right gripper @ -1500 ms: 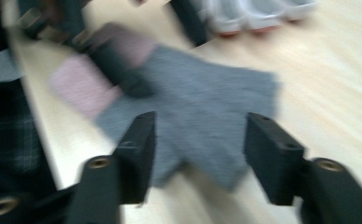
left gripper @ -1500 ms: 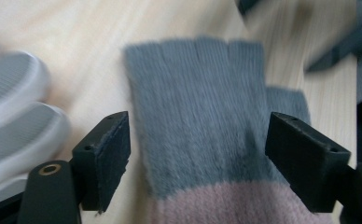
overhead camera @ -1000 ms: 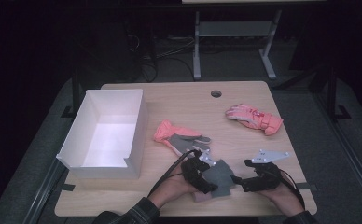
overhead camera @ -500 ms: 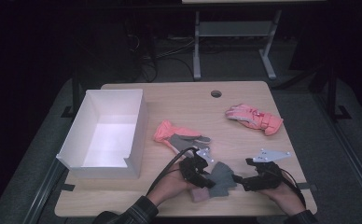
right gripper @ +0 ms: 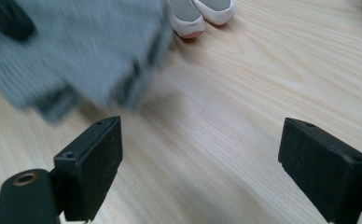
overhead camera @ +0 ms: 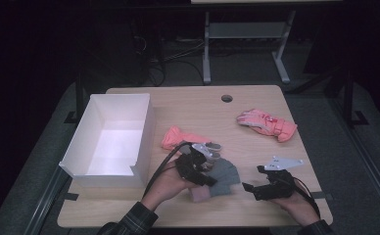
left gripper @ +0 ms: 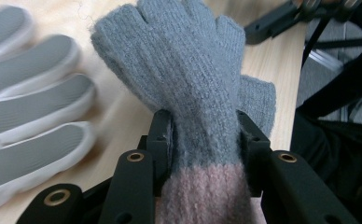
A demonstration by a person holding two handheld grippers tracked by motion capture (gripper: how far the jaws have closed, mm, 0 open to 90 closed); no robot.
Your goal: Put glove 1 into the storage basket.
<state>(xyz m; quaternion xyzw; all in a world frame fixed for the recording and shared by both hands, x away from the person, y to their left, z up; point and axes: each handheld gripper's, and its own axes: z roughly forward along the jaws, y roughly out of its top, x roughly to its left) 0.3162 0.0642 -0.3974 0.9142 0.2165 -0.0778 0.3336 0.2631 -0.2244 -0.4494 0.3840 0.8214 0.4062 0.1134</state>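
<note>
Left hand-held gripper [overhead camera: 203,172] was clenched on a grey knitted wool glove with a pink cuff [overhead camera: 223,175], near the front edge of the light wooden worktop [overhead camera: 256,142]. Along the left gripper view, the two black jaws pressed the glove [left gripper: 188,93] from either side just above the line where grey knit meets pink cuff, and the short grey fingers pointed away from the camera. Beside it in that view lay the blurred grey-and-white fingers of another glove [left gripper: 30,121], resting on the wood.

The right hand-held gripper [overhead camera: 256,186] sat released, well apart from the left one, near the front right of the worktop. In the right gripper view its jaws stood wide apart with only bare wood grain [right gripper: 216,140] between them; the grey knit [right gripper: 76,51] showed blurred at the upper left, beyond the jaws and not touching them.

From the high view, a coral-pink padded glove with grey-and-white fingers [overhead camera: 183,138] lay just behind the left gripper, near the middle of the worktop. A second pink padded glove [overhead camera: 266,124] lay toward the back right, well apart from both grippers. A white rectangular open-topped cardboard box [overhead camera: 144,142] stood at the left side of the worktop. A small round hole [overhead camera: 226,98] sat near the back edge.
</note>
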